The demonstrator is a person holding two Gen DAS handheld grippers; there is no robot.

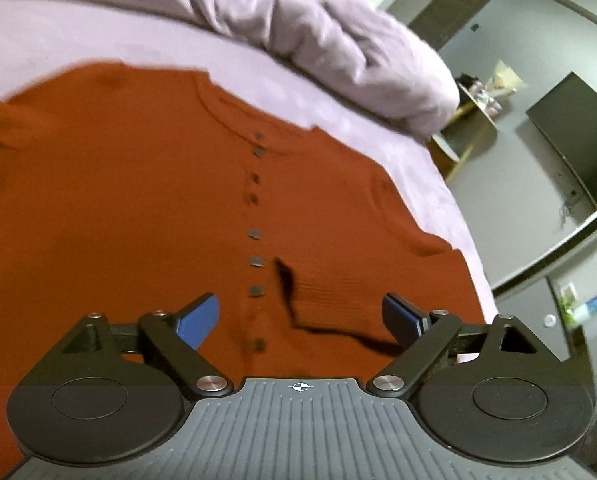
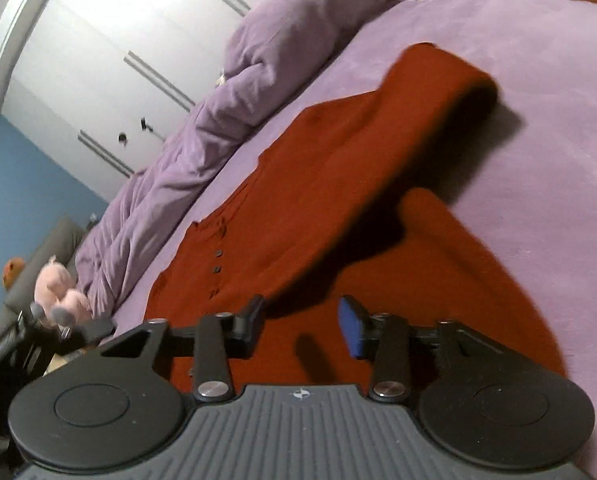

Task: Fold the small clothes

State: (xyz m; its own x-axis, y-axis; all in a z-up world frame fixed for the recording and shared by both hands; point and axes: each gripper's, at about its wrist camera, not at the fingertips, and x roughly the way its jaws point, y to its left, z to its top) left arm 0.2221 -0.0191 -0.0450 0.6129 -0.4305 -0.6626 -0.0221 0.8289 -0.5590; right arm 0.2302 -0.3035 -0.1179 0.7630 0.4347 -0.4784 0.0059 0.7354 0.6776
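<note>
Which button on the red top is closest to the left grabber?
The lowest button in the row on the red top. It sits just above the left gripper, between its open fingers; the other buttons run farther up toward the neckline.

A rust-red knit cardigan (image 1: 138,200) lies spread front-up on the lilac bed sheet (image 1: 78,32), its round neckline toward the far side. A row of small dark buttons (image 1: 255,234) runs down its middle from the neck to the near hem. One sleeve (image 1: 338,304) is folded across the body near the hem, its ribbed cuff just beside the button row. In the right wrist view another sleeve (image 2: 378,152) lies folded over the body, throwing a dark shadow.
</note>
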